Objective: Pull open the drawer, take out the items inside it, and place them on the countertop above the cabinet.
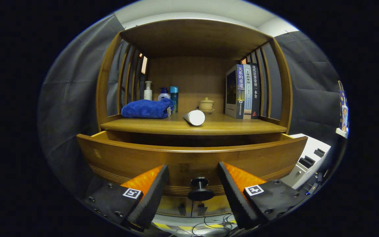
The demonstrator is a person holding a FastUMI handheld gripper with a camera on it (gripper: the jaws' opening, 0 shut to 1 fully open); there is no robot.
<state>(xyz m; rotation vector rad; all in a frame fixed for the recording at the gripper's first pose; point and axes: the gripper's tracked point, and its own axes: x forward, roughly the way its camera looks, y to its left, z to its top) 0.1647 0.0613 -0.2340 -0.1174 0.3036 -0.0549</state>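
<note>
The drawer [189, 158] of the wooden cabinet [192, 39] stands pulled out, its smooth brown front stretching crosswise just beyond the fingers, with fine grooves along its lower edge. A round dark knob [200, 189] sticks out from the middle of that front toward the camera. The gripper [192, 184] is spread wide open: the knob sits between the two fingers, touching neither. What lies inside the drawer is hidden behind its front.

Above the drawer, on the wooden surface [235, 126], a white tube [194, 117] lies on its side, its long axis running front to back and its round end facing the fingers. Left of it rests a folded blue towel [147, 108], soft and fuzzy. Behind the towel stand three bottles [148, 91]. A small lidded cup [206, 104] on a saucer sits behind the tube, and upright books [243, 92] fill the right side.
</note>
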